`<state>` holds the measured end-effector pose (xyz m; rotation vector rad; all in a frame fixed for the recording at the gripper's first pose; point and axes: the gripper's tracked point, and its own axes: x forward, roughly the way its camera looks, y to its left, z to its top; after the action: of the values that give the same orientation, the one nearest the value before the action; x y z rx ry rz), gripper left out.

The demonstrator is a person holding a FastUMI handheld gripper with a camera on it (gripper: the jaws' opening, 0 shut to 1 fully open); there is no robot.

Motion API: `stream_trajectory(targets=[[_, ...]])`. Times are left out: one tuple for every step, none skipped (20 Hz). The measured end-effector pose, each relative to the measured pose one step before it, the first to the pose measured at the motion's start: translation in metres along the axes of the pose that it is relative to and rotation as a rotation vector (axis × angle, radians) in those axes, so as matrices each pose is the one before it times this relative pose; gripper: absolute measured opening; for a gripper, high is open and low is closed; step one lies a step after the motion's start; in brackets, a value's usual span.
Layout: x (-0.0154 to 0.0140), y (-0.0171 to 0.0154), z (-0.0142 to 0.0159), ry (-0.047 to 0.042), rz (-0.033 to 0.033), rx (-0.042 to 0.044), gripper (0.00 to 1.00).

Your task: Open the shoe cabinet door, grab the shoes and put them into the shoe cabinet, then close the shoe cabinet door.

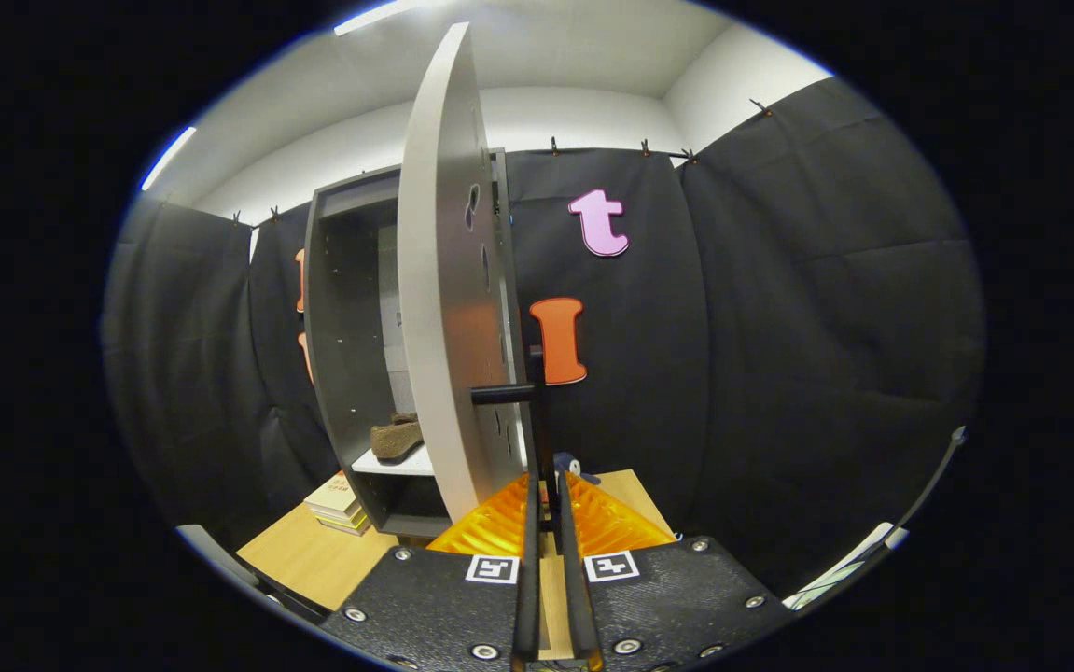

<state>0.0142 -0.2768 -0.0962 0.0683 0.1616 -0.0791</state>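
On the wooden surface [313, 560] stands the cabinet [350, 336], a tall grey box with flat, smooth walls. It is open at the front. Its door [439, 308] is swung wide out, so the thin edge of the door faces the tongs [548, 509]. The door is a big, flat, smooth grey board with a few small holes in its inner side.

A dark handle [523, 397] sticks out from the door. It has a short bar and a long thin bar that runs up and down. The tongs are pressed close together, and the long bar seems to sit right between them. So I think they are clamped on the handle, though the spot where they touch is hard to see.

The shoe [397, 437] is already inside the cabinet. It is brown, soft and fuzzy looking, and it rests on a pale shelf [401, 462]. It lies to the left of the tongs and farther away, past the door.

A small stack of books [339, 502] lies on the surface, just beside the cabinet's lower left corner.

The shoe is in, so I think closing the door is the step left. The door hangs from the cabinet's right side, so the handle must swing left, toward the open front.
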Motion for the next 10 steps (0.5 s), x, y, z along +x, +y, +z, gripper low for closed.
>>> stream_trajectory(targets=[[-0.00395,0.00119,0.00202,-0.00235,-0.00976,0.00367,0.12],[-0.00536,0.00201,0.00434,-0.00774,-0.00807,0.00878,0.12],[-0.00478,0.004,0.00591,-0.01246,-0.01128,0.00493,0.12],[-0.00637,0.00238,0.00574,-0.01,-0.01733,-0.00381,0.13],[-0.00508,0.0013,0.00241,-0.01123,-0.02456,-0.01107,0.13],[-0.00795,0.0019,0.00376,-0.01077,-0.01885,-0.01285,0.15],[-0.00566,0.00847,0.00191,-0.00571,-0.00444,-0.0095,0.17],[-0.00621,0.01176,0.00049,-0.0002,0.00544,-0.00148,0.18],[-0.00501,0.00856,-0.00103,0.00348,-0.0062,-0.004,0.21],[-0.00579,0.01023,-0.00214,0.00524,-0.00473,-0.00679,0.21]])
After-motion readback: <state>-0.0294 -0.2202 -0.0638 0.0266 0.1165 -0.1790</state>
